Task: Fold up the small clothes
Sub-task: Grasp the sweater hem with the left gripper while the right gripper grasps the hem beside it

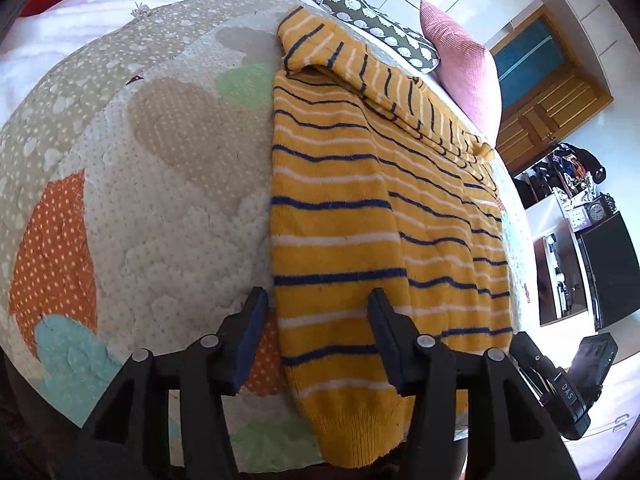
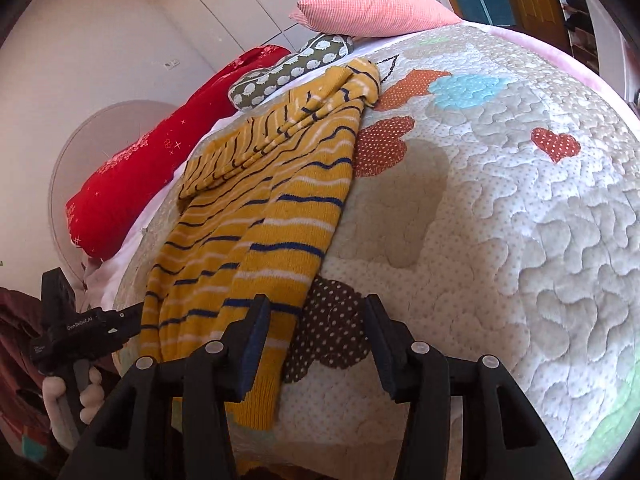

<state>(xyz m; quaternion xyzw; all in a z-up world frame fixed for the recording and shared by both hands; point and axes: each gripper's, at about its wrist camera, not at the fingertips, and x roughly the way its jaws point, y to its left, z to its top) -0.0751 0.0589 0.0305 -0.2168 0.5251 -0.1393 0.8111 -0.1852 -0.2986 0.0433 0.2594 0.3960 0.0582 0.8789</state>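
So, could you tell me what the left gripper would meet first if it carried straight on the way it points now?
Most likely the yellow striped sweater: the left gripper, jaws open, hangs over its near hem on the quilt. Depth is hard to judge here.

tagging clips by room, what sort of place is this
Most likely a bedroom: a bed under a quilted patchwork cover, a pink pillow and red bolster at its far end, wooden cupboard doors behind.

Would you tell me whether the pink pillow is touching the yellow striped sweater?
Apart. In the right wrist view, the pink pillow lies beyond the sweater, with the grey patterned cushion and bare bedding between them.
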